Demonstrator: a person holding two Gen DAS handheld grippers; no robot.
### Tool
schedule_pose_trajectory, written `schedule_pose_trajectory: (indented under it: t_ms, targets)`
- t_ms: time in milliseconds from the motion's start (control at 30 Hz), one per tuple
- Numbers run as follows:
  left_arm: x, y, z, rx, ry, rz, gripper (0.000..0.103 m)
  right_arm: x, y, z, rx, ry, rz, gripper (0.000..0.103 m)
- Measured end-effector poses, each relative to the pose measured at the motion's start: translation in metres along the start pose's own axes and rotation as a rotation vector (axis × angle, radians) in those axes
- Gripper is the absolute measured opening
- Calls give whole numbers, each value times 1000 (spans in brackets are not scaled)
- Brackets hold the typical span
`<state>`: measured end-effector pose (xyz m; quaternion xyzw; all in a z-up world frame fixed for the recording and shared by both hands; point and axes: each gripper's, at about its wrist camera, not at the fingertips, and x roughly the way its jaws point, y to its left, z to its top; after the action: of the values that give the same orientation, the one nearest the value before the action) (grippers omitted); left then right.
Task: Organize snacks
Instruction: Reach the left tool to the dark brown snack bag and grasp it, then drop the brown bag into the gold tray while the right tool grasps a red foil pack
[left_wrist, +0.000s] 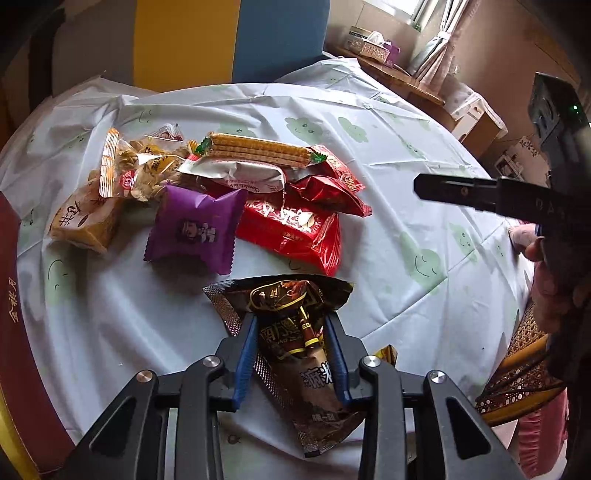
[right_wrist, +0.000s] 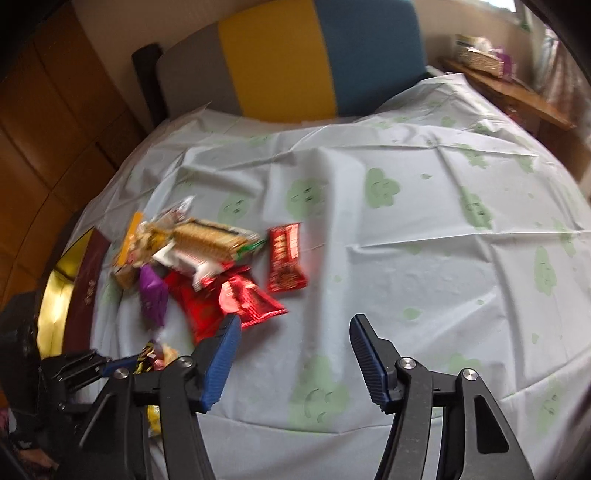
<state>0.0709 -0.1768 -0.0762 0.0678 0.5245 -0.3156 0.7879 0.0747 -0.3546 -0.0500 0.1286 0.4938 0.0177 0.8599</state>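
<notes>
**Left fingers close on the dark brown packet; right fingers wait empty**

The left gripper has its two blue fingers pressed on both sides of a dark brown glossy foil snack packet with gold print. The gap is narrow and the foil is pinched between the pads, so I judge the packet is held. It lies at the near edge of the tabletop, which is covered by a pale blue plastic cloth with green cloud faces.

Behind it, toward the left edge, is the heap of other snacks: a purple pillow-shaped wrapper, a flat red foil bag, a long clear pack of wafer sticks and a clear bag of pale seeds. A dark red box with gold lining stands at the left edge.

The right gripper hovers over the bare cloth, near the heap; its fingers stand about half open with nothing between them. Its picture is blurred.

To do this step well, lift the packet straight up before carrying it, because its serrated end is close to the red bag and may drag it. Foil is slippery, so keep the pinch firm near the middle. The box looks to me like the likely place, but this is only a guess
</notes>
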Motion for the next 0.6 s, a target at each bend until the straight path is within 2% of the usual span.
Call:
schedule_pose_trajectory:
  t_ms: [100, 233, 367, 500, 600]
  targets:
    - [6, 4, 1, -23, 10, 4, 45, 14, 14, 4, -34, 52, 23, 63]
    - [6, 5, -2, -33, -4, 14, 46, 40, 24, 16, -77, 111, 6, 64]
    - [4, 6, -7, -36, -21, 21, 47, 68, 28, 30, -120, 160, -12, 70]
    - [5, 11, -12, -52, -33, 24, 57, 90, 33, 38, -175, 213, -23, 70]
    - [4, 16, -16, -63, -44, -2, 55, 94, 40, 43, -196, 213, 28, 39]
